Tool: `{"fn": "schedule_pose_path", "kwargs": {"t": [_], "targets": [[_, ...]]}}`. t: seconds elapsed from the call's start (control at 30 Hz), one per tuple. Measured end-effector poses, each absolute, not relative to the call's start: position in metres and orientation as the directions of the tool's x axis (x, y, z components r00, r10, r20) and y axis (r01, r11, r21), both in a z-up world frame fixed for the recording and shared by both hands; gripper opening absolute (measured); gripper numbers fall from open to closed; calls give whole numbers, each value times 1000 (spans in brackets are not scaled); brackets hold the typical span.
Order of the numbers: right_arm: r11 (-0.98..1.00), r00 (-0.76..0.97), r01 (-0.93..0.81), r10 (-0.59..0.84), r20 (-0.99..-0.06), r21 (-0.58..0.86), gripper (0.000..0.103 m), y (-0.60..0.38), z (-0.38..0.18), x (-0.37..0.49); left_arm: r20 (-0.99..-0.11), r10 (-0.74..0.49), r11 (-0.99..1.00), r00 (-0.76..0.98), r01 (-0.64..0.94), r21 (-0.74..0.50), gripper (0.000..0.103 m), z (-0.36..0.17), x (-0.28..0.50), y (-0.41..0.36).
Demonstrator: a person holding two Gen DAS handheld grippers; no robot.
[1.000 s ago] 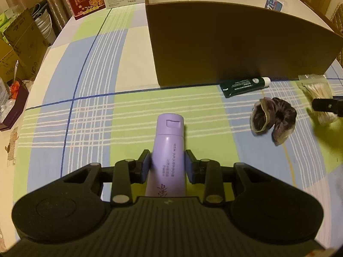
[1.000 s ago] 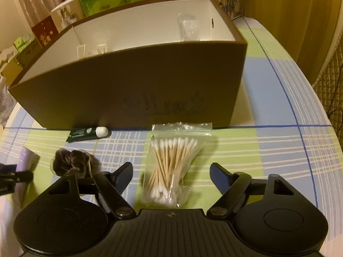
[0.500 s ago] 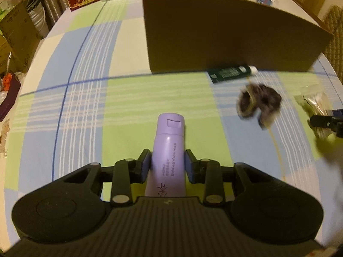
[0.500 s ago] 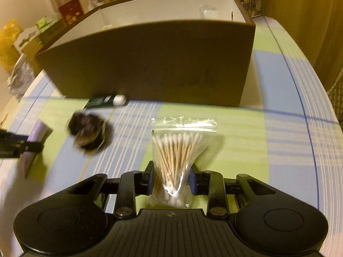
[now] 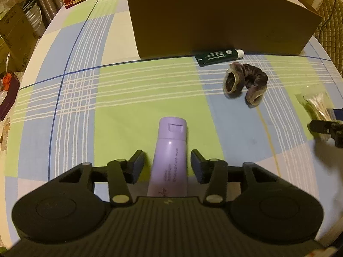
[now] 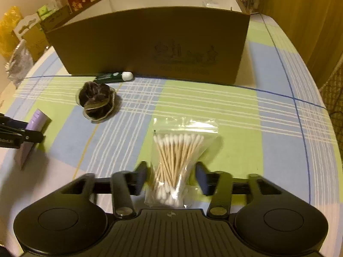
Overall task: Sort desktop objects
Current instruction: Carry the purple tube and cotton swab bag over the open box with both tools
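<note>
A purple bottle (image 5: pixel 169 160) lies on the checked tablecloth between the fingers of my left gripper (image 5: pixel 167 163), which is open with gaps on both sides. It also shows in the right wrist view (image 6: pixel 32 135). A clear bag of cotton swabs (image 6: pixel 175 162) lies between the fingers of my right gripper (image 6: pixel 172 177), which is open and blurred. The bag also shows in the left wrist view (image 5: pixel 317 107). A dark scrunchie (image 5: pixel 244 81) and a green tube (image 5: pixel 218 56) lie in front of the brown cardboard box (image 5: pixel 214 17).
The box (image 6: pixel 150 42) is open at the top with white inner walls. Cartons and packets stand beyond the table's left edge (image 5: pixel 12 27). A curtain (image 6: pixel 300 10) hangs at the right.
Both grippers have opened: the left let go of the purple bottle, the right let go of the swab bag. Both objects now rest on the tablecloth.
</note>
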State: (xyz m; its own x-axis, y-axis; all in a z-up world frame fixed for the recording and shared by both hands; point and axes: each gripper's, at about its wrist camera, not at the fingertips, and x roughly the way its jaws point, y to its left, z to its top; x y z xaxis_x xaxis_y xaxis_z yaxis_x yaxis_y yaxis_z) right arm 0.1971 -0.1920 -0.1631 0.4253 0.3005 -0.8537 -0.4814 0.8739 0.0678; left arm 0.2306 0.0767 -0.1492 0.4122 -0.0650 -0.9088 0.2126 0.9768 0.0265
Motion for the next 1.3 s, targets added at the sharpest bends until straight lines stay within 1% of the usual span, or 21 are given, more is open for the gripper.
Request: {"fn": "schedule_pose_path", "kwargs": {"t": [0.03, 0.07, 0.1, 0.13, 0.23, 0.3, 0.37, 0.4, 0.43, 0.63, 0.87, 1.17, 1.3], "targets": [[872, 428, -485, 299, -853, 63, 52, -191, -164, 196, -907, -63, 976, 417, 214, 31, 43, -149, 229, 76], [872, 432, -486, 294, -853, 54, 52, -191, -165, 195, -905, -64, 976, 420, 215, 31, 39, -149, 228, 75], [871, 437, -489, 289, -852, 45, 52, -191, -165, 193, -904, -76, 976, 421, 218, 19, 31, -148, 227, 75], [871, 441, -490, 286, -851, 39, 52, -191, -165, 192, -902, -84, 975, 423, 221, 13, 29, -148, 226, 75], [875, 452, -484, 271, -850, 22, 52, -191, -167, 191, -898, -83, 968, 433, 248, 30, 29, -147, 222, 70], [876, 458, -483, 267, -848, 14, 51, -190, -167, 190, -897, -96, 967, 431, 255, 19, 28, -146, 220, 70], [871, 469, -491, 262, -843, -2, 36, -190, -167, 189, -900, -113, 966, 422, 259, 0, 28, -146, 218, 69], [869, 467, -494, 267, -843, 1, 31, -189, -167, 188, -900, -115, 965, 420, 263, -1, 28, -145, 217, 68], [869, 461, -495, 272, -845, 10, 29, -190, -167, 189, -900, -114, 964, 420, 265, 1, 28, -146, 216, 67], [875, 435, -483, 284, -855, 45, 26, -192, -164, 187, -902, -119, 964, 414, 267, -4, 28, -145, 211, 65], [868, 433, -493, 307, -847, 63, 26, -192, -154, 180, -900, -131, 962, 416, 272, -15, 28, -143, 205, 65], [859, 439, -506, 339, -832, 83, 26, -190, -139, 176, -882, -148, 962, 447, 270, -25, 28, -126, 201, 65], [853, 443, -513, 361, -821, 98, 26, -189, -131, 176, -863, -174, 961, 475, 272, -44, 28, -110, 199, 64]]}}
